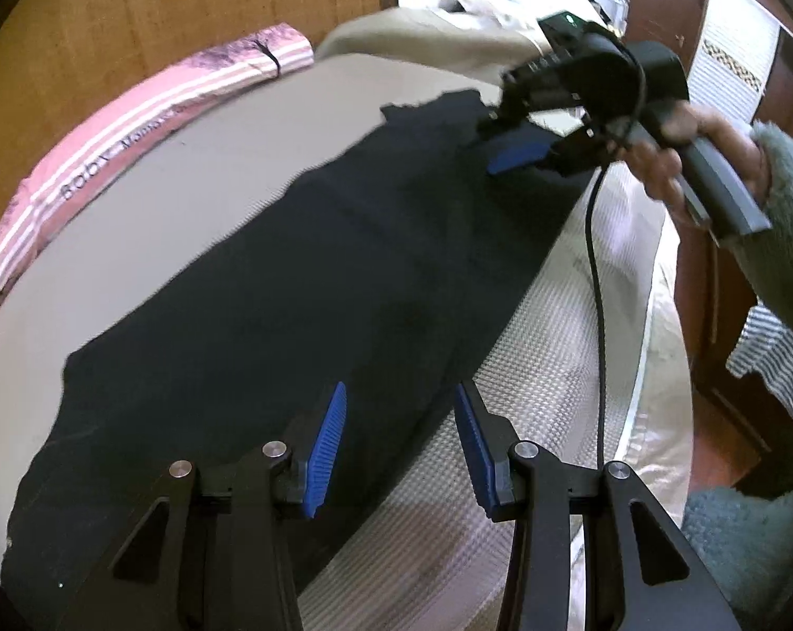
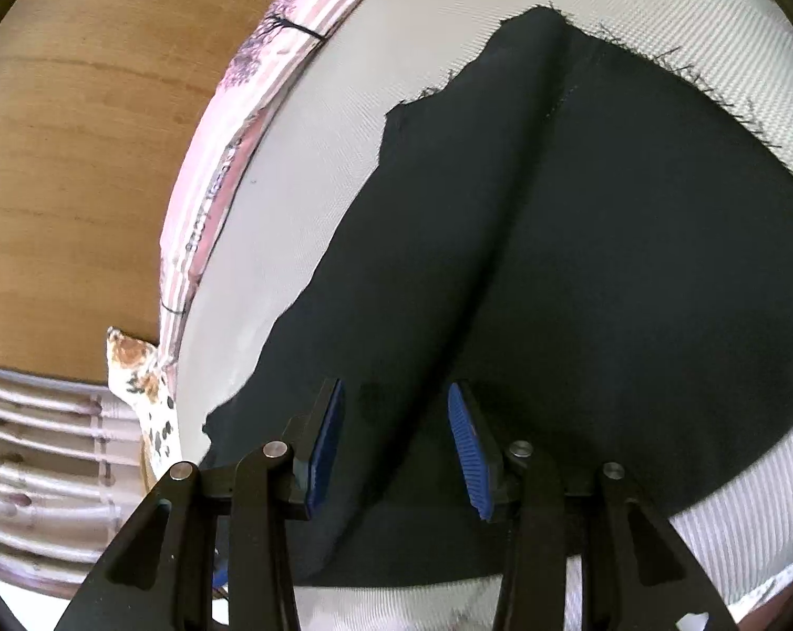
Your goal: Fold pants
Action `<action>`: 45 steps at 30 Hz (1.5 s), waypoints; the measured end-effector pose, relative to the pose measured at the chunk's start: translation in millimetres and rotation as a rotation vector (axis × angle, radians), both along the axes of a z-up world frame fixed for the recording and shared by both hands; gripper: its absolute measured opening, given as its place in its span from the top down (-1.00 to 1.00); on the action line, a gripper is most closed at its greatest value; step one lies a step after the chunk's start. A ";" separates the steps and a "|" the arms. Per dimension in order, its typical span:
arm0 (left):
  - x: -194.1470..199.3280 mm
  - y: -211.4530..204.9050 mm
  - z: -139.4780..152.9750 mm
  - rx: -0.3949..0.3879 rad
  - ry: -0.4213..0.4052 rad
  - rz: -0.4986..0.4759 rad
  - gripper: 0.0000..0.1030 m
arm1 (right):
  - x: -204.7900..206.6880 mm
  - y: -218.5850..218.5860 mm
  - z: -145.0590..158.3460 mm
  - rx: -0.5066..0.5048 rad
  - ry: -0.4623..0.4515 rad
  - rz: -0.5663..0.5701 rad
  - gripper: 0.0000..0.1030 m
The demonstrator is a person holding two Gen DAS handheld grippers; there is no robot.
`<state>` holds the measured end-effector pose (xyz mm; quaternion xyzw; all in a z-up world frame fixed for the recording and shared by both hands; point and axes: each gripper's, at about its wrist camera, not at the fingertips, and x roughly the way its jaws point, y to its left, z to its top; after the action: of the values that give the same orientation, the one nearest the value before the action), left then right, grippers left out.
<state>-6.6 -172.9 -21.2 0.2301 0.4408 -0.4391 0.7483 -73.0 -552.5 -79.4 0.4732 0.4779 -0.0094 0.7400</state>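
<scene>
Ribbed pale bedcover (image 2: 738,541) under flat, dark, fray-edged pants (image 2: 580,242)

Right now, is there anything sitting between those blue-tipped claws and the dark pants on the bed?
Nothing visible. The black pants lie bare on the grey bed cover, directly under the left gripper and the right gripper. Both have open jaws with no cloth pinched.

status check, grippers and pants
Left gripper open over pants edge. Right gripper open above far end, nothing held. Pants flat on bed. Cable dangling nearby.
</scene>
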 end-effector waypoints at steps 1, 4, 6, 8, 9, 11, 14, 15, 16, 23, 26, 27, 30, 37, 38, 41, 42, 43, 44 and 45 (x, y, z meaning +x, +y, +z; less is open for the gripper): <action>-0.3 -1.9 -2.9 0.003 0.007 -0.007 0.14 | 1.5 -1.4 -1.5 0.001 0.002 -0.005 0.23; -0.9 -10.7 -13.5 0.024 0.026 -0.019 0.14 | 8.1 -7.0 -3.9 0.007 -0.006 -0.016 0.23; -0.6 -13.8 -19.6 0.035 0.035 -0.020 0.14 | 12.0 -7.9 -3.7 0.011 -0.010 -0.019 0.23; 1.2 -15.5 -22.7 0.043 0.030 -0.015 0.14 | 14.5 -8.2 -4.1 0.010 -0.014 -0.015 0.23; 2.9 -16.7 -24.4 0.042 0.032 -0.012 0.14 | 14.9 -8.2 -5.0 0.010 -0.014 -0.015 0.23; 6.4 -16.9 -24.9 0.035 0.044 -0.006 0.14 | 14.8 -9.0 -5.7 0.023 -0.019 -0.022 0.23; 5.5 -19.7 -25.0 0.035 0.020 -0.024 0.15 | 16.4 -13.2 -8.7 0.046 -0.028 -0.036 0.23; 5.4 -20.5 -25.3 0.038 0.019 -0.030 0.20 | 17.2 -14.1 -9.5 0.051 -0.031 -0.042 0.23; 4.8 -21.0 -24.9 0.035 0.021 -0.039 0.25 | 16.7 -15.9 -10.3 0.055 -0.035 -0.049 0.23; 10.3 -10.0 -13.7 -0.023 0.096 -0.050 0.30 | 20.5 -18.3 -11.1 0.061 -0.040 -0.056 0.23; 13.8 -10.2 -10.4 -0.034 0.083 -0.033 0.30 | 20.3 -19.6 -12.6 0.066 -0.044 -0.058 0.23; 14.4 -12.8 -12.3 -0.022 0.075 -0.029 0.30 | 20.1 -19.2 -12.6 0.065 -0.044 -0.058 0.23; 6.3 -19.5 -20.4 0.028 0.023 -0.055 0.30 | 20.2 -18.9 -12.8 0.062 -0.043 -0.056 0.23; 1.5 -24.1 -31.3 0.110 -0.115 -0.045 0.30 | 20.0 -20.0 -14.6 0.069 -0.046 -0.060 0.23; 1.5 -25.6 -33.1 0.124 -0.141 -0.045 0.30 | 20.1 -20.3 -15.2 0.070 -0.047 -0.061 0.23; 0.0 -31.3 -35.2 0.146 -0.186 -0.052 0.30 | 19.7 -22.0 -16.5 0.080 -0.049 -0.075 0.23; -1.2 -33.3 -35.8 0.153 -0.202 -0.060 0.30 | 19.8 -22.8 -17.2 0.084 -0.051 -0.082 0.23; -2.6 -34.7 -35.6 0.154 -0.215 -0.066 0.49 | 20.1 -23.3 -17.7 0.086 -0.053 -0.089 0.23; -3.1 -35.7 -35.2 0.151 -0.220 -0.073 0.65 | 20.7 -23.5 -17.4 0.085 -0.056 -0.098 0.23; -3.0 -36.5 -35.0 0.153 -0.219 -0.073 0.70 | 20.7 -24.2 -16.5 0.080 -0.058 -0.104 0.24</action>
<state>-9.6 -209.3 -56.2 0.3492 0.3799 -0.4034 0.7557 -52.3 -576.6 -95.9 0.5269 0.4311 -0.0151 0.7323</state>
